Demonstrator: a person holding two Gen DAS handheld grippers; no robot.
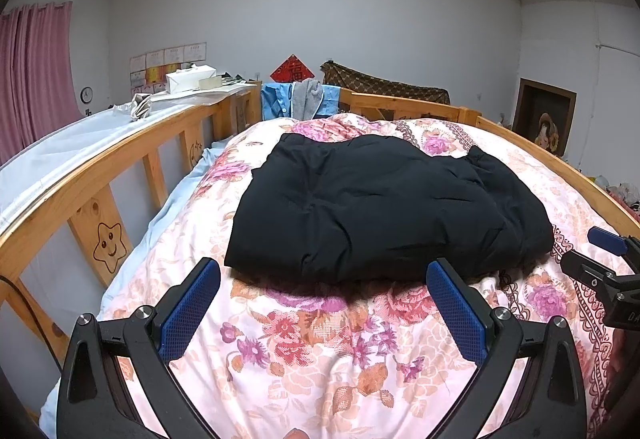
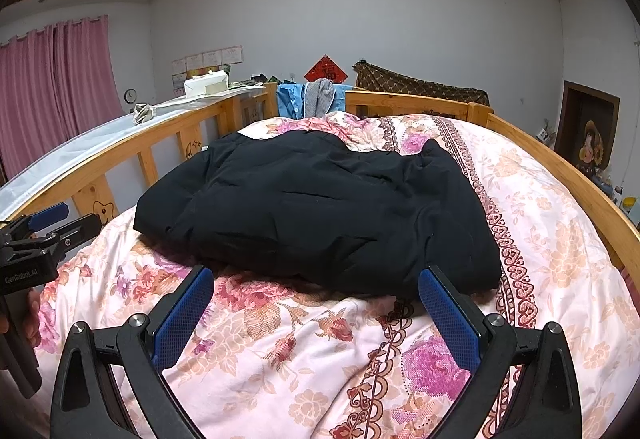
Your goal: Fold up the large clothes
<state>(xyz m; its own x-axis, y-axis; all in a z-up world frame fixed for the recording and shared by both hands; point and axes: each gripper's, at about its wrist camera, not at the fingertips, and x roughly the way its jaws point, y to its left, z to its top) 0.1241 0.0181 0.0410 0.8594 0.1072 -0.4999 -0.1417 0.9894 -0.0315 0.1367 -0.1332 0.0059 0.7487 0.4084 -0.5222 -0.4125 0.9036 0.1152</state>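
Because the bed [image 1: 60,199] is giving a broad soft base, the black coat [image 1: 384,207] is lying folded into a thick bundle at its middle, on the flowered quilt [image 1: 320,351]. Left gripper [image 1: 324,313] and right gripper [image 2: 316,315] are hovering near the bundle's near edge, jaws spread and holding nothing.

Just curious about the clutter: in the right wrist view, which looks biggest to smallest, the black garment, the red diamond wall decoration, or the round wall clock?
1. Black garment, by far.
2. Red diamond decoration.
3. Wall clock.
The garment lies nearer the camera, but the gap is too large to doubt.
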